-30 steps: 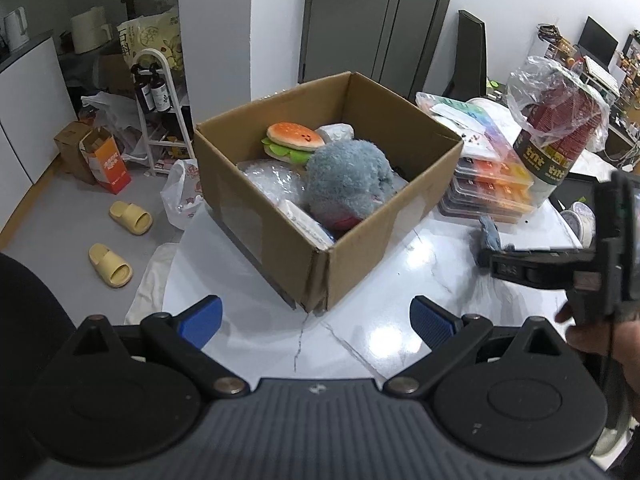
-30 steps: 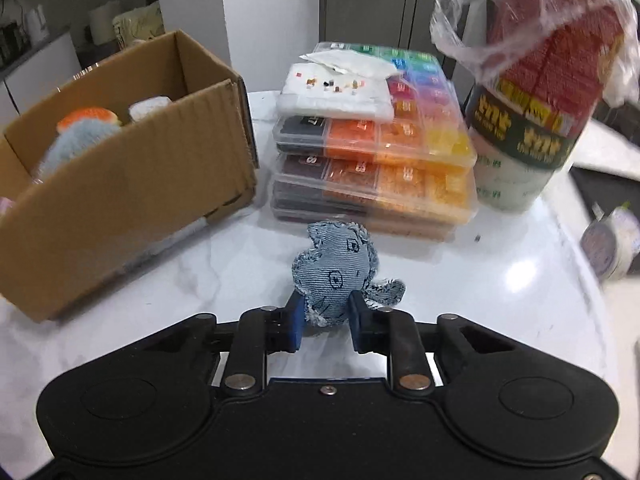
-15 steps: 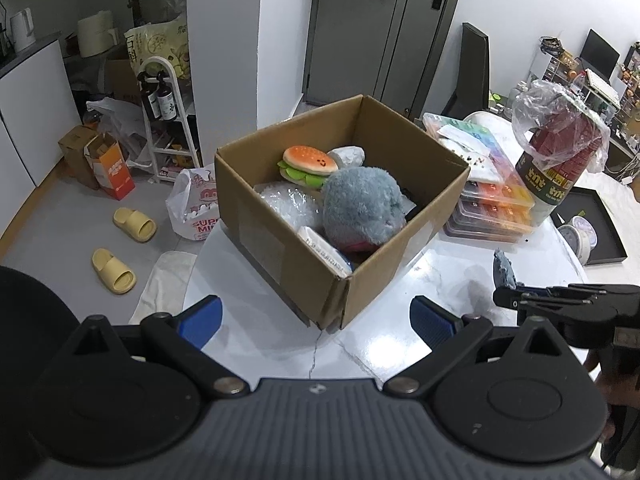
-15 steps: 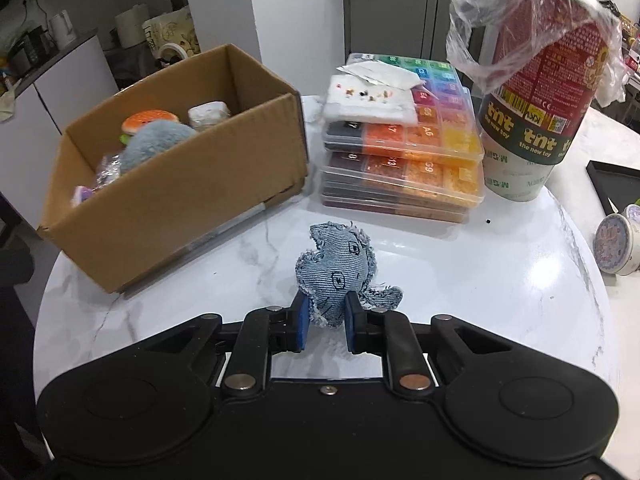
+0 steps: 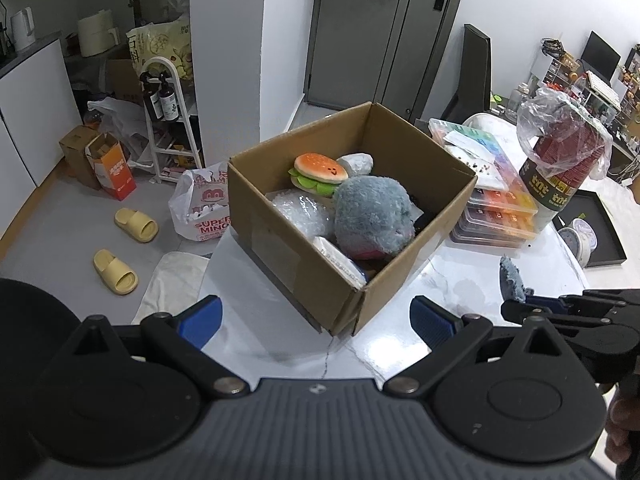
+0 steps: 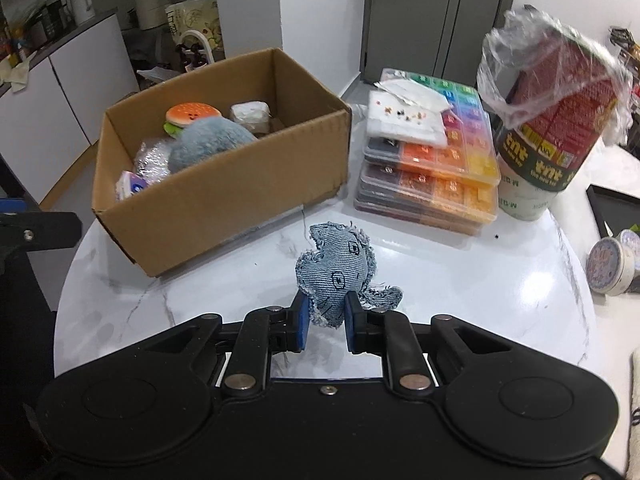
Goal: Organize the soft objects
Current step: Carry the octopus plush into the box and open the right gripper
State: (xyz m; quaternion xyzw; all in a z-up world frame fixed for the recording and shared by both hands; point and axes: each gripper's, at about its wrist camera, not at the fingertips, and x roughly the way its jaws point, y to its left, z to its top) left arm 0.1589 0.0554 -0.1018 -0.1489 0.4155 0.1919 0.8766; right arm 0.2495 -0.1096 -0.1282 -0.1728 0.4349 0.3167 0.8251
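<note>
My right gripper [image 6: 325,318] is shut on a blue denim elephant toy [image 6: 338,266] and holds it above the white marble table, to the right of an open cardboard box [image 6: 224,196]. The toy also shows in the left wrist view [image 5: 511,280]. The box [image 5: 320,276] holds a burger plush [image 5: 320,172], a grey fluffy plush [image 5: 374,214], a clear bag and small packets. My left gripper [image 5: 316,320] is open and empty, in front of the box's near corner.
Stacked bead organiser cases [image 6: 432,168] stand right of the box, with a bag-covered cup stack [image 6: 548,128] beside them. A small tin [image 6: 610,266] and a black tray [image 5: 600,232] lie at the right. The table's [image 6: 460,292] left edge drops to the floor with slippers [image 5: 116,272].
Both grippers have risen and pulled back, so the box looks smaller and lower. The right gripper has lifted the denim toy up with it.
</note>
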